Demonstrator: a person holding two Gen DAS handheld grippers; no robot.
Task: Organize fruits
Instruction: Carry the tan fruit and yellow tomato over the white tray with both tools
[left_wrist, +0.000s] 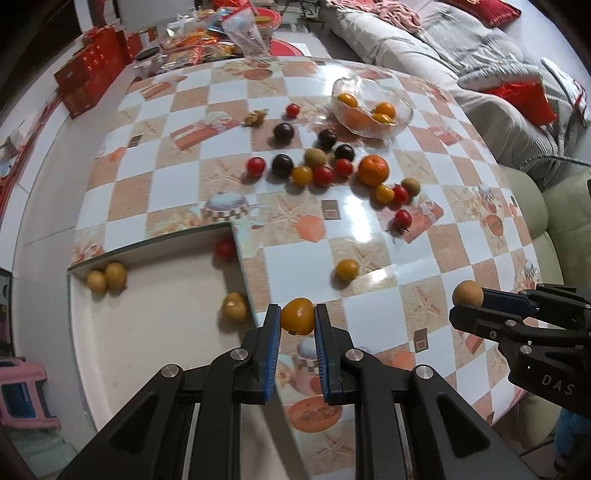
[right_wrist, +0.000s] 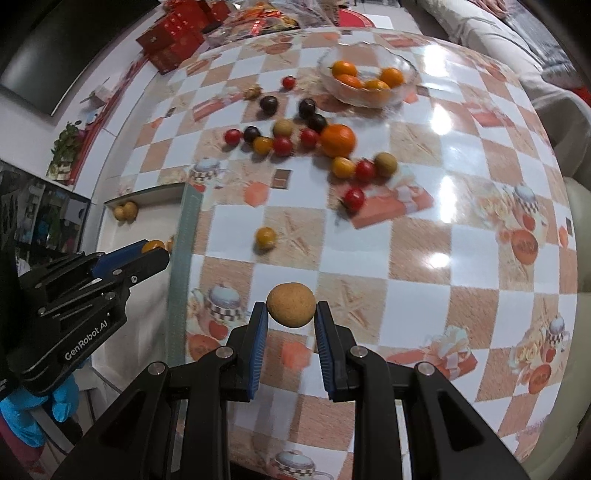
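My left gripper (left_wrist: 296, 317) is shut on a yellow cherry tomato (left_wrist: 297, 314) above the near edge of a white square tray (left_wrist: 147, 332); it also shows in the right wrist view (right_wrist: 155, 249). My right gripper (right_wrist: 290, 314) is shut on a brown longan (right_wrist: 291, 304) above the checkered table (right_wrist: 424, 240); it also shows in the left wrist view (left_wrist: 466, 300). The tray holds several longans (left_wrist: 107, 277) and a red tomato (left_wrist: 225, 249). Red, yellow and dark fruits (left_wrist: 321, 166) and an orange (left_wrist: 373, 170) lie scattered mid-table. A glass bowl (left_wrist: 371, 105) holds oranges.
A lone yellow tomato (left_wrist: 346, 268) and a red tomato (left_wrist: 402, 219) lie nearer. Red boxes (left_wrist: 92, 70) and snack bags (left_wrist: 221, 33) crowd the table's far end. A sofa (left_wrist: 517, 110) runs along the right. A pink stool (left_wrist: 22, 391) stands lower left.
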